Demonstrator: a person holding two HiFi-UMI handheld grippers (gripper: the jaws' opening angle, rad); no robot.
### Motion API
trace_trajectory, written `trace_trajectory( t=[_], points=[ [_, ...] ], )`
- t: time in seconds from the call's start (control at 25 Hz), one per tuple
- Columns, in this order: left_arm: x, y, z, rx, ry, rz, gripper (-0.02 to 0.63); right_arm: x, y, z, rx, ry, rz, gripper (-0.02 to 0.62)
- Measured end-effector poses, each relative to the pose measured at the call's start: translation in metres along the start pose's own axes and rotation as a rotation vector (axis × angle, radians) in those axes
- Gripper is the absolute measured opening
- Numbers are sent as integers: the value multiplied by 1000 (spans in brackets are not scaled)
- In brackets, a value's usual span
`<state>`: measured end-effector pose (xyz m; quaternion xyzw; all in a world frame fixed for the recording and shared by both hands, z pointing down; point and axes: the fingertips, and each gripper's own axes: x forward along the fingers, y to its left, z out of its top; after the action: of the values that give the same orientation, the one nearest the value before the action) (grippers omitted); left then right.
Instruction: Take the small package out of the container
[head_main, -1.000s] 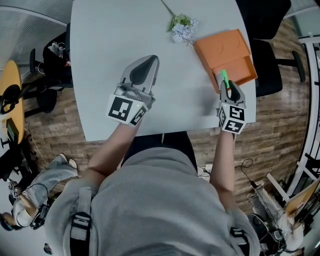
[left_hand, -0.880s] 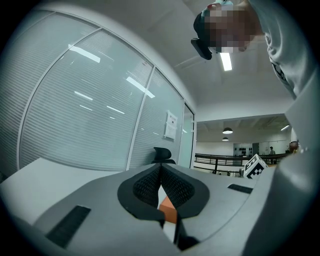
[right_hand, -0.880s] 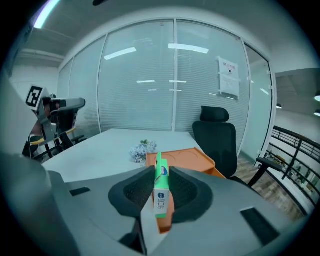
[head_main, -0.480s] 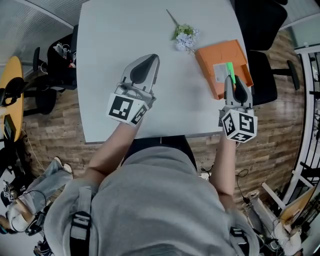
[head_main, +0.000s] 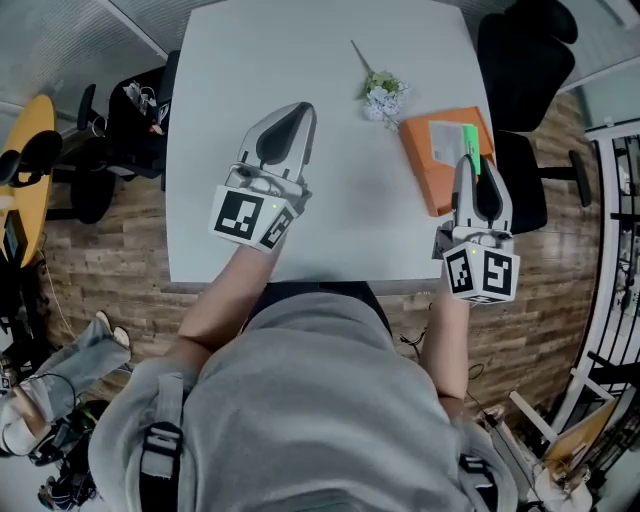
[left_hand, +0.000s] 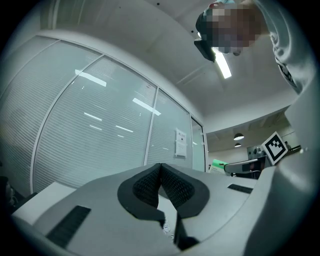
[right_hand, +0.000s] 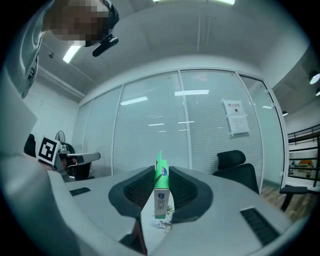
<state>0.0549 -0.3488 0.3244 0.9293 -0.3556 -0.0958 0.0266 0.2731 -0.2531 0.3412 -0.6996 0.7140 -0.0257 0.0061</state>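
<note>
The right gripper (head_main: 471, 160) has the small package (head_main: 469, 140), a thin green and white one, and its fingers (right_hand: 181, 191) squeeze it from both sides so it cannot slip. In the right gripper view the package (right_hand: 160, 189) stands straight up between the two dark pads, with its top poking out past the tips and only the glass wall (right_hand: 200, 125) of the room behind it. That makes it look like it is up in the air and not resting on anything. From the head view it sits over the near part of the orange container (head_main: 428, 178), which lies near the right edge of the white tabletop (head_main: 330, 200). A pale flat thing shows inside the container, but I cannot tell what it is. So the package seems to be lifted out, and I think it just has to be carried away and put down. The left gripper (head_main: 298, 108) is held over the middle of the tabletop, well away from the container, likely to keep out of the way. Its fingers (left_hand: 144, 184) are pressed together at the tips with nothing between them. A little flower sprig (head_main: 383, 92) lies just beside the container.
</note>
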Motion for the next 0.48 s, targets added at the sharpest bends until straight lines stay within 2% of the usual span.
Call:
trace_trajectory(
  t=[0.48],
  points=[
    [-45,25,24,32,-21,105,19,16,69,21,-21,-56,155,107]
  ],
)
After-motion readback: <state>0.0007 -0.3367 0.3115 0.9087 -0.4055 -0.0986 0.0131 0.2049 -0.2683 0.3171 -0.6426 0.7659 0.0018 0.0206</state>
